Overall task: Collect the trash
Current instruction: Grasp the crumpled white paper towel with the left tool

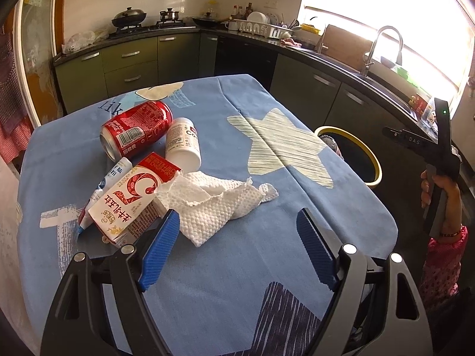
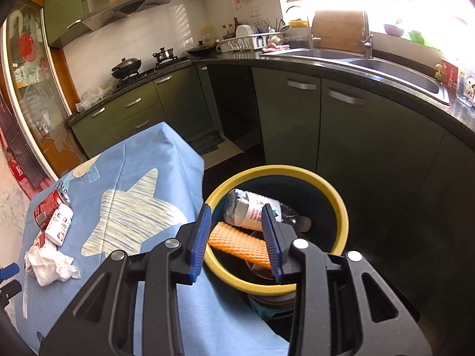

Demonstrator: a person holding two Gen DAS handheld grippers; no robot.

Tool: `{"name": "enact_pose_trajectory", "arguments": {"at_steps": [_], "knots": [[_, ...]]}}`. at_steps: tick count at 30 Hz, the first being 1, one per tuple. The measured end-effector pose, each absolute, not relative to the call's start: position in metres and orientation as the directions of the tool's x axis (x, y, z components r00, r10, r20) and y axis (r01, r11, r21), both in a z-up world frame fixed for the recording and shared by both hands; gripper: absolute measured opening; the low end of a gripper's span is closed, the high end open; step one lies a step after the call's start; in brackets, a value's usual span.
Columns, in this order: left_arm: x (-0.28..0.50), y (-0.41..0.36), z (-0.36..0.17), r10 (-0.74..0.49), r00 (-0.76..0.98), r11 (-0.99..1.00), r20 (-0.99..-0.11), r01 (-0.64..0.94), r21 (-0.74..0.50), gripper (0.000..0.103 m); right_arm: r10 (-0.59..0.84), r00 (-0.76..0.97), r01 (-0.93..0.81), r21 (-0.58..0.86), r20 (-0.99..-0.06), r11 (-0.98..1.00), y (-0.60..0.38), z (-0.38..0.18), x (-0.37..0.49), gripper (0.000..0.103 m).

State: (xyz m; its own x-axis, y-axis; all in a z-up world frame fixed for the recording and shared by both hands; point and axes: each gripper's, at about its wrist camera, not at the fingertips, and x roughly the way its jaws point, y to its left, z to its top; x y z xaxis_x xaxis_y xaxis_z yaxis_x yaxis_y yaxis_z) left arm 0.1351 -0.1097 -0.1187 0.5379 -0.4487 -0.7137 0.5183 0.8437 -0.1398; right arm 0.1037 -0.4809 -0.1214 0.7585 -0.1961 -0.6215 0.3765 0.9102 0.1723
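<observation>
On the blue tablecloth (image 1: 207, 136) lie a red can (image 1: 136, 130) on its side, a white pill bottle (image 1: 182, 144), a red-and-white milk carton (image 1: 130, 198), a blue-white wrapper (image 1: 104, 184) and a crumpled paper towel (image 1: 210, 204). My left gripper (image 1: 237, 249) is open and empty, low over the table, its left pad beside the carton and towel. My right gripper (image 2: 237, 240) is open and empty above the yellow-rimmed trash bin (image 2: 335, 201), which holds a clear plastic bottle (image 2: 255, 210) and an orange waffle-textured item (image 2: 237, 244). The can (image 2: 49, 207), pill bottle (image 2: 61, 225) and towel (image 2: 50, 264) also show in the right wrist view.
The bin (image 1: 371, 160) stands on the floor by the table's right edge. Green cabinets (image 2: 297, 118), a dark counter with a sink (image 2: 394, 71) and a stove with pots (image 1: 130, 19) curve around behind. The right hand-held gripper body (image 1: 442, 160) shows at the far right.
</observation>
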Motion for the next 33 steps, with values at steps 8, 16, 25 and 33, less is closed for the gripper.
{"name": "enact_pose_trajectory", "arguments": {"at_steps": [8, 16, 25, 33], "knots": [[0.156, -0.12, -0.131, -0.446, 0.506, 0.834, -0.738, 0.534, -0.138, 0.08, -0.149, 0.752, 0.334, 0.177, -0.642, 0.926, -0.466, -0.13, 0.113, 0.034], [0.174, -0.125, -0.152, -0.414, 0.48, 0.852, -0.773, 0.504, -0.143, 0.08, -0.108, 0.747, 0.295, 0.182, -0.656, 0.938, -0.456, -0.136, 0.123, 0.034], [0.195, -0.137, -0.172, -0.369, 0.465, 0.87, -0.805, 0.477, -0.123, 0.073, -0.08, 0.737, 0.271, 0.185, -0.671, 0.945, -0.45, -0.142, 0.129, 0.034], [0.202, -0.139, -0.181, -0.313, 0.478, 0.894, -0.821, 0.44, -0.084, 0.047, -0.076, 0.733, 0.271, 0.188, -0.676, 0.944, -0.452, -0.144, 0.13, 0.034]]}}
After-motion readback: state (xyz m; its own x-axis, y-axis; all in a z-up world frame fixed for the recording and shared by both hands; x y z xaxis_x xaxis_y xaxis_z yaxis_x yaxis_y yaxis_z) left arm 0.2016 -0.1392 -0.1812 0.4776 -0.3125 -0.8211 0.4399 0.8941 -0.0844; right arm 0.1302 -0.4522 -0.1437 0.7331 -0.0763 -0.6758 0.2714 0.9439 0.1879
